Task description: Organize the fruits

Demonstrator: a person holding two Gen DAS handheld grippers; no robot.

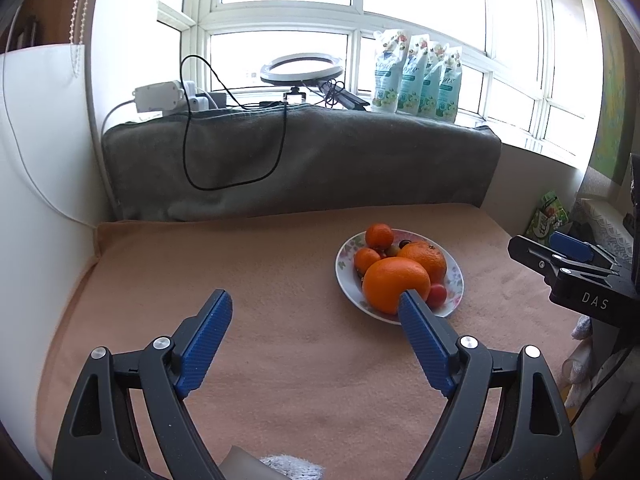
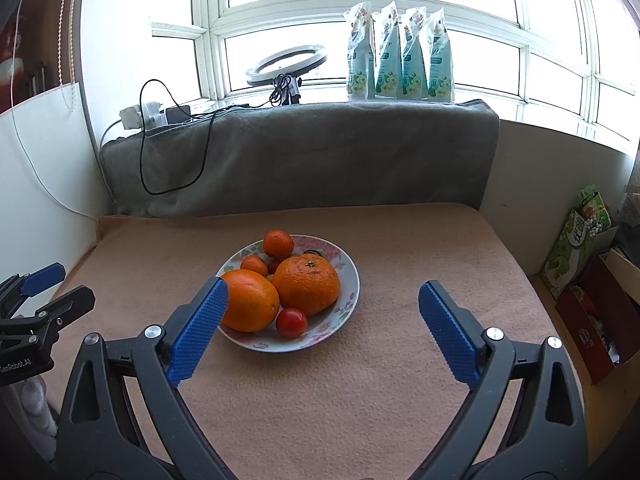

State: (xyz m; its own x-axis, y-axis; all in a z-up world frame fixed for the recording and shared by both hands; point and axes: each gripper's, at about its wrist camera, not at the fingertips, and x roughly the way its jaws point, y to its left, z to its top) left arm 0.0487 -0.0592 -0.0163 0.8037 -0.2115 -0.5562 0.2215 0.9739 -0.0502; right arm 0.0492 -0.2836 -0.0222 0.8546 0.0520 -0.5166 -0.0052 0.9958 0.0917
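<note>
A floral plate (image 2: 349, 280) sits on the peach cloth and holds two large oranges (image 2: 307, 284), two small tangerines (image 2: 278, 243) and small red tomatoes (image 2: 292, 322). The plate also shows in the left wrist view (image 1: 456, 280), right of centre. My left gripper (image 1: 314, 300) is open and empty, hovering left of and short of the plate. My right gripper (image 2: 322, 288) is open and empty, hovering in front of the plate, its left finger overlapping the near orange (image 2: 250, 306) in view.
A grey towel-covered ledge (image 2: 304, 152) stands behind the cloth, with a black cable, a ring light (image 2: 286, 65) and several refill pouches (image 2: 400, 54) on the window sill. Boxes (image 2: 592, 316) stand at the right. A white wall panel is at the left.
</note>
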